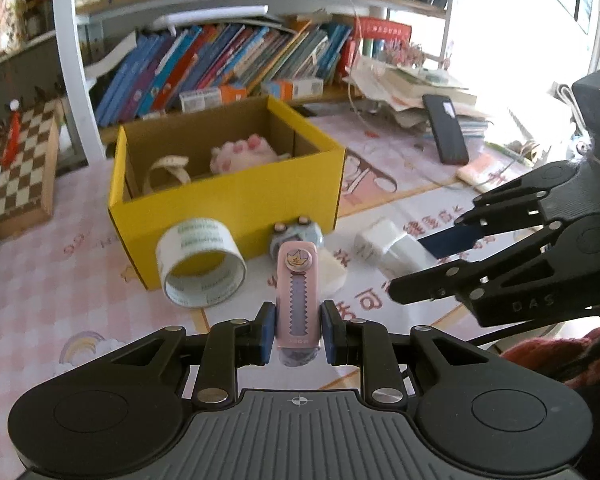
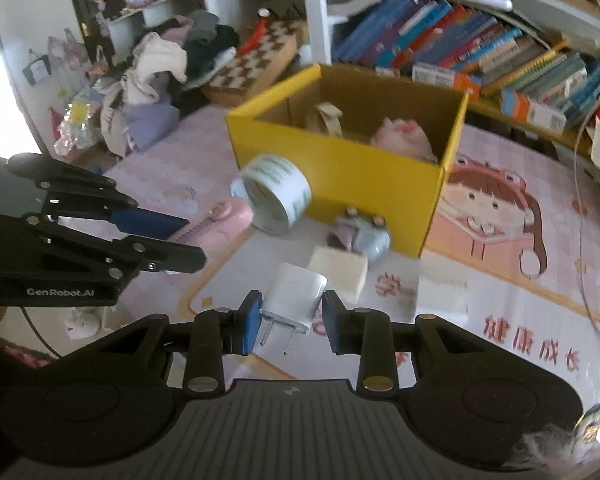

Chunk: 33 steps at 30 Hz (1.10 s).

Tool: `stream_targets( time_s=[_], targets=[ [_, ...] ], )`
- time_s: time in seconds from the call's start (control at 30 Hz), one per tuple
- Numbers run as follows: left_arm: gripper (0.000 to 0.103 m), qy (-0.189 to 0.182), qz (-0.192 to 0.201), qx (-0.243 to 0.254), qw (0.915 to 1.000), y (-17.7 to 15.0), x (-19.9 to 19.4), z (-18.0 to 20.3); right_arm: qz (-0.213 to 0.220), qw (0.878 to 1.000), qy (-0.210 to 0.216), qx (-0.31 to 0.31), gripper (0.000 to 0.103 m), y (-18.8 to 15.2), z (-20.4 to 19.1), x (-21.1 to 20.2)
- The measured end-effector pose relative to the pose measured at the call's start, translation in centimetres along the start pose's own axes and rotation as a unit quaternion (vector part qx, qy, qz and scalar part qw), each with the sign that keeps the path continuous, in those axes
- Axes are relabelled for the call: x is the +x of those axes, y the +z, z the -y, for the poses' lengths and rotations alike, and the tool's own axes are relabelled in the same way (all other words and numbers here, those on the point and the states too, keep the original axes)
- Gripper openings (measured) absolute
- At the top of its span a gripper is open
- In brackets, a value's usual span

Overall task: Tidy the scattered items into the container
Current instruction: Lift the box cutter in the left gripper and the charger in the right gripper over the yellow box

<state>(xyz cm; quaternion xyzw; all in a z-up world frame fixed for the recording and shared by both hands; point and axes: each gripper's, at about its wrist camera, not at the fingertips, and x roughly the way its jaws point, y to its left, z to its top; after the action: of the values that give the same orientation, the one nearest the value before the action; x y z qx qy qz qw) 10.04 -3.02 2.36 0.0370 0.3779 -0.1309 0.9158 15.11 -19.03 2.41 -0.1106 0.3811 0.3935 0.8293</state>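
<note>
Left wrist view: the yellow cardboard box (image 1: 228, 196) is being shown open-topped on the patterned table mat (image 1: 80, 248), with a pink paw plush (image 1: 242, 152) and a coiled tape measure (image 1: 168, 172) lying inside.
Hard to make out: the small grey-blue item (image 1: 300, 234) leaning against the box front is being blurred, so its kind cannot be told; the cream block (image 1: 334, 274) beside it is partly hidden behind the pink case.
Cut off: the right gripper's fingertips are being lost against the white plug in the left wrist view.
Left gripper (image 1: 298, 330): both pads are being pressed against the sides of a pink slider case (image 1: 298, 300), which is being held upright with a gold crown button near its top.
Right gripper (image 2: 288, 322): the fingers are being kept narrowly apart around a white plug adapter (image 2: 296, 298), prongs pointing toward the camera; whether the pads are touching it cannot be told.
Tape roll (image 2: 272, 194): it is being seen on its edge, just in front of the box's near corner.
Background: slanted books (image 1: 220, 64) are being shown on the shelf behind.
</note>
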Motion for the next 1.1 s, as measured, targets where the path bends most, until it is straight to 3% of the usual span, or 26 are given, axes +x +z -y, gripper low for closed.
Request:
stream_targets(
  time_s=[0.43, 1.1],
  targets=[
    [0.023, 0.010, 0.049, -0.001, 0.9988, 2.0, -2.2, -0.5, 0.033, 0.999, 0.009, -0.041, 0.031, 3.2, -0.4, -1.1],
    [0.023, 0.029, 0.086, -0.011, 0.9958, 6.9, -0.3, -3.7, 0.066, 0.996, -0.004, -0.064, 0.031, 8.6, 3.6, 0.9]
  ],
)
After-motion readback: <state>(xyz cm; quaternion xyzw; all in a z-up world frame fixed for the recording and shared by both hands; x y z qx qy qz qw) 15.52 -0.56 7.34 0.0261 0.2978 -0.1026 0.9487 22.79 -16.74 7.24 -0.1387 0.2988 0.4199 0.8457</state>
